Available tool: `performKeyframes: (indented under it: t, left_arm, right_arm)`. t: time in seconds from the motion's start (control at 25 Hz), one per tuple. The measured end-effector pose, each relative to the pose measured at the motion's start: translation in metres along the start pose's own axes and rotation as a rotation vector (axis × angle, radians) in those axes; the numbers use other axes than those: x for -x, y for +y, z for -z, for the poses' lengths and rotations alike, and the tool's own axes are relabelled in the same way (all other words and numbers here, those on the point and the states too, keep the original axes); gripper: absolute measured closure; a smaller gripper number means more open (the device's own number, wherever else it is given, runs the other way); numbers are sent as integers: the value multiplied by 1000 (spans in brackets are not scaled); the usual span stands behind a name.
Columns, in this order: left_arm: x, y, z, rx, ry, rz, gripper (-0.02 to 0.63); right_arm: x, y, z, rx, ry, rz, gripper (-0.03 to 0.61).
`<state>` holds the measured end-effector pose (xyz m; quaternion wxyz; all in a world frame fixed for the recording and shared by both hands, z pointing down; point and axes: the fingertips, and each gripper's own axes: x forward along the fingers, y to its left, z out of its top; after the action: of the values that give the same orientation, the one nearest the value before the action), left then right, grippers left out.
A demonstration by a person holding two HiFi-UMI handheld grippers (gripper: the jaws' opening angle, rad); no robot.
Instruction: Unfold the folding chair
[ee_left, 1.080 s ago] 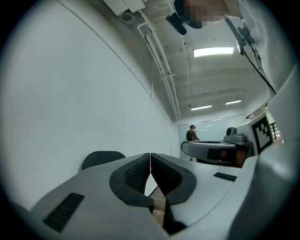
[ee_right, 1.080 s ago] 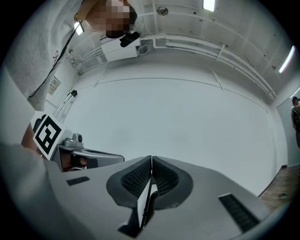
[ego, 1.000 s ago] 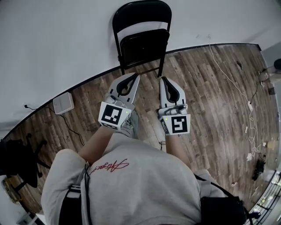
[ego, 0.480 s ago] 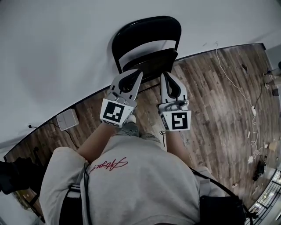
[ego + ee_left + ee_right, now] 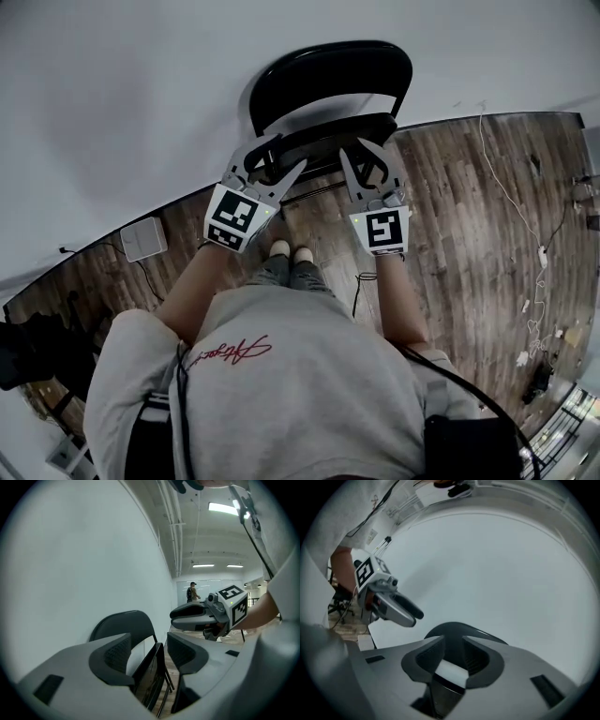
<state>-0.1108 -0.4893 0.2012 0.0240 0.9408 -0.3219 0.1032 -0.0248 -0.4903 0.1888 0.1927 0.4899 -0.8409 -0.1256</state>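
A black folding chair [image 5: 328, 89] leans folded against the white wall, its seat [image 5: 342, 136] flat against the frame below the curved backrest. My left gripper [image 5: 286, 153] is at the seat's left side with its jaws opening; the folded seat edge [image 5: 151, 672] shows in the gap, untouched. My right gripper [image 5: 367, 150] is at the seat's right side, its jaws opening a little; the backrest [image 5: 454, 631] shows beyond the narrow gap. Neither gripper presses on the chair. The left gripper view shows the right gripper [image 5: 206, 616], and the right gripper view shows the left gripper [image 5: 389, 604].
The floor is wood planks [image 5: 469, 234]. A small white box [image 5: 141, 241] sits by the wall at the left. White cables [image 5: 525, 206] trail across the floor at the right. My feet [image 5: 289, 253] stand just before the chair. A dark object [image 5: 28, 347] is far left.
Both grippers moved forward to the chair's seat. Both sets of jaws went from shut to apart, the left much wider than the right.
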Motion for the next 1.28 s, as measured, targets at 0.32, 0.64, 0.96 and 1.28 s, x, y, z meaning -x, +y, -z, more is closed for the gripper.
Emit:
performKeyframes:
  t: [0.32,0.64,0.96,1.28]
  left_arm:
    - [-19,106,85,173,289,-172,280]
    - [-59,137,149,238,471,-199,267]
    - [-83,131,192,280,511,-164,270]
    - [-91,123,191,175,508,-116,492]
  right_arm:
    - [-71,19,94,358,266,-417,345]
    - [-137,58,201,650,561,-772,327]
    - [-150,95,232,811,675,-935,325]
    - [-152,93,228,796,641,-811,431]
